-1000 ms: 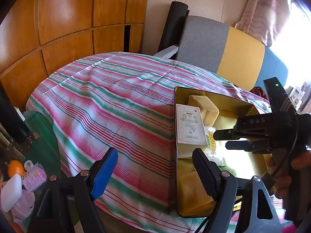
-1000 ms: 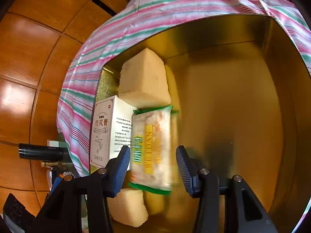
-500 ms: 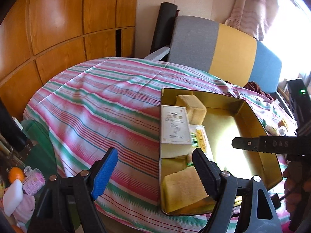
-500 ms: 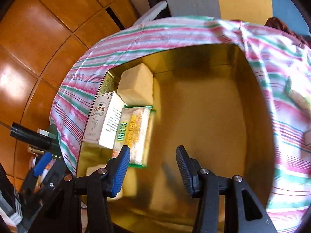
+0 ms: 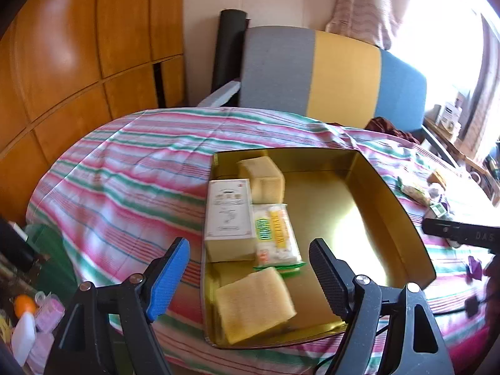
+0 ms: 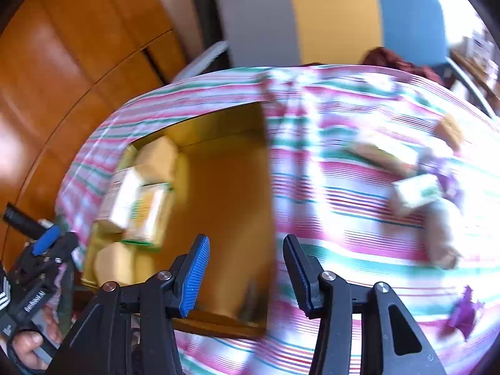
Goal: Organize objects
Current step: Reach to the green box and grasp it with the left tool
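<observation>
1. On my left, the left gripper (image 5: pixel 248 268) hangs with jaws spread wide and empty, above the near edge of the gold tin (image 5: pixel 403 218).
2. Along the tin's left side lie two sponge blocks (image 5: pixel 254 301), one white box (image 5: pixel 229 215) and one yellow-green packet (image 5: pixel 275 234).
3. My right gripper (image 6: pixel 247 268) is parted too, holding nothing, over the tin's right wall.
4. Farther right, loose items (image 6: pixel 415 190) on the striped cloth (image 5: pixel 125 181) are too blurred to count.

I note a grey, yellow and blue sofa (image 5: pixel 337 72) behind, wooden wall panelling (image 5: pixel 78 56) left, curtain (image 5: pixel 368 3) at the window.
</observation>
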The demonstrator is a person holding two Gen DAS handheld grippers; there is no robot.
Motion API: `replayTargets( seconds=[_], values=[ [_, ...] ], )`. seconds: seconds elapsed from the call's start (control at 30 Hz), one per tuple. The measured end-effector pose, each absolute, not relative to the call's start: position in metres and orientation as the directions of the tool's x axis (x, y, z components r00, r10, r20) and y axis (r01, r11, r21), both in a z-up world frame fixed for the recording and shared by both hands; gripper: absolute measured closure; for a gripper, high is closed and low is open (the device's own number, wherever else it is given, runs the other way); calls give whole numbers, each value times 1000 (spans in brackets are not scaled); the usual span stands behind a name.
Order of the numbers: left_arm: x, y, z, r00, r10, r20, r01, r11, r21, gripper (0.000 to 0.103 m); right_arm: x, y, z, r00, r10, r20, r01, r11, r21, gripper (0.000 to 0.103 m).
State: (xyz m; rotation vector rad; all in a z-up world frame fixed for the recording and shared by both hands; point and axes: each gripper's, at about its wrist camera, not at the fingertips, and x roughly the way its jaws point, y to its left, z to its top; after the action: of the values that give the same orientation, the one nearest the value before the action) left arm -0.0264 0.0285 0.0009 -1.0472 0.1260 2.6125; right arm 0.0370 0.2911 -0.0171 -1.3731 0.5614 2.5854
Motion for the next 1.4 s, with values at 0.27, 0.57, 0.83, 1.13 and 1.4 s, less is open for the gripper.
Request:
replayTargets(
  seconds=[0.27,0.57,0.83,1.13,1.4],
  values=[
    [-20,71,10,-658,335,-674,-445,-895,-11,23,103,390,-14,-520,169,-837,-551,-815,178,53],
    [-9,144,20,-599,438,-670,-603,-798,18,24,181,483,-41,-477,295,-828,-791,-555,257,53],
    [0,217,16,-498,500,-709,-728,-685,29,24,198,500,-45,-546,241,-802,-795,-452,405,53],
    [2,274,8,-444,505,-740,-795,-603,65,24,203,507,-51,-589,188,-786,-774,-411,482,53],
    [-2,330,-10,-387,479,-788,-846,-524,96,33,199,506,-55,-601,142,-787,-757,-416,504,53]
  ],
)
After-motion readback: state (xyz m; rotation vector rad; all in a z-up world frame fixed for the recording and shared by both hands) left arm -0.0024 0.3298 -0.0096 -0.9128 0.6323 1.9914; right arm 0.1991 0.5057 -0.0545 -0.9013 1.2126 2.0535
